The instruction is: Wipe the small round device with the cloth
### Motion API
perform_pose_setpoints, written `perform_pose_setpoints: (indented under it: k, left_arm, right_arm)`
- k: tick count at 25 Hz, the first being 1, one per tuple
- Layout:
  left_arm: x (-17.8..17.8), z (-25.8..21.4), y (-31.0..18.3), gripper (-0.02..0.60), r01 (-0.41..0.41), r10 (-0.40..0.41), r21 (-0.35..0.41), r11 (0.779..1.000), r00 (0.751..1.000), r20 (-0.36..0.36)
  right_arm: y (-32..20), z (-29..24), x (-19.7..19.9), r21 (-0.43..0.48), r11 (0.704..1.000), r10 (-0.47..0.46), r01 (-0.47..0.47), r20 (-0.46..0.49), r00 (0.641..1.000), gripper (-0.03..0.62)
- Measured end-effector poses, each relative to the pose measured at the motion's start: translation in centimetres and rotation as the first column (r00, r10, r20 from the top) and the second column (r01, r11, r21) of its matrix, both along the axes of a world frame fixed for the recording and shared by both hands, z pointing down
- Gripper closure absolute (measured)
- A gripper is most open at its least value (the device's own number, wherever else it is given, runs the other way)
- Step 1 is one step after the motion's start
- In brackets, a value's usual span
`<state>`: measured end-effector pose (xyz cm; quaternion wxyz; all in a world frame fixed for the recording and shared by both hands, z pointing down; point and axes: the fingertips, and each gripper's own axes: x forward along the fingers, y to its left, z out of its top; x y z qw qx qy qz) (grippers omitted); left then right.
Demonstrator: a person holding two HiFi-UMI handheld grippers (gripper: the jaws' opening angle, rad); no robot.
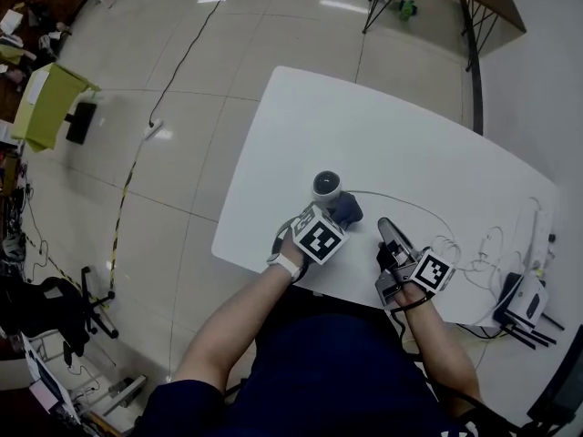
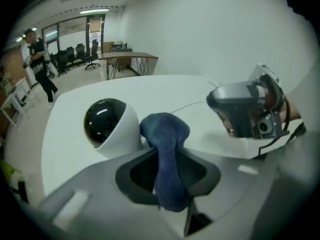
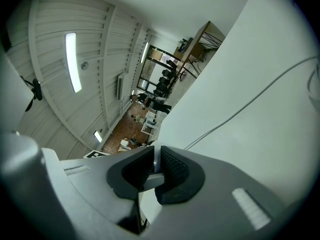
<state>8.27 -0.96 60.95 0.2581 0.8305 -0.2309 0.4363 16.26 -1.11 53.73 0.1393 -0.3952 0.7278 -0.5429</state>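
Cloth (image 2: 166, 134) clamped, plain in left gripper view

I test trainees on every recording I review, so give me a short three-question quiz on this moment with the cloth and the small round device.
1. True or false: the blue cloth is clamped between the jaws of the left gripper.
2. In the left gripper view, the small round device stands: A) left of the cloth, close beside it; B) right of the cloth; C) on top of the cloth.
3. Short answer: what does the right gripper hold?

Key: 1 true. 2 A. 3 nothing; its jaws stand slightly apart with nothing between them.
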Motion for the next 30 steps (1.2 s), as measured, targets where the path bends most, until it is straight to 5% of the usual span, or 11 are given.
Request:
perform_pose_setpoints:
  k: [9,17,20,23,25,26,30]
  left_arm:
    - [-6.3,0.5,0.4,0.483,-0.113,0.097,0.082,0.990,0.980,0.176]
    - [-12.7,-1.1,-4.6,0.483,-0.321,0.199,0.249,0.914,0.888,0.416]
    - [-12.7,-2.1,-7.5,0.483,-0.400,0.226,0.333,0.854,0.861,0.456]
    - [-11.0,-2.9,-8.9,0.483,-0.554,0.337,0.410,0.724,0.803,0.490]
    - [-10.3,-3.1,-9.3,0.483,-0.589,0.362,0.431,0.684,0.786,0.501]
    - [-10.1,-3.2,-9.2,0.483,-0.575,0.358,0.434,0.694,0.798,0.484]
    - [-10.1,-2.5,-7.4,0.483,-0.473,0.319,0.388,0.791,0.860,0.397]
  right_arm:
    - [0.4,0.0,-0.2,0.008,0.999,0.037,-0.037,-0.012,0.999,0.549]
    - [1.2,-0.9,-1.3,0.020,0.998,0.067,-0.066,-0.032,0.997,0.549]
    - [1.9,-1.0,-1.1,0.018,0.996,0.084,-0.083,-0.052,0.995,0.549]
    - [2.7,-1.1,-0.7,0.016,0.994,0.110,-0.109,-0.053,0.993,0.549]
    - [3.1,-1.0,-0.5,0.011,0.993,0.119,-0.119,-0.067,0.991,0.549]
    - [3.3,-0.9,-0.5,0.008,0.992,0.123,-0.122,-0.071,0.990,0.549]
    - [3.6,-0.3,-0.4,-0.002,0.992,0.124,-0.125,-0.063,0.990,0.549]
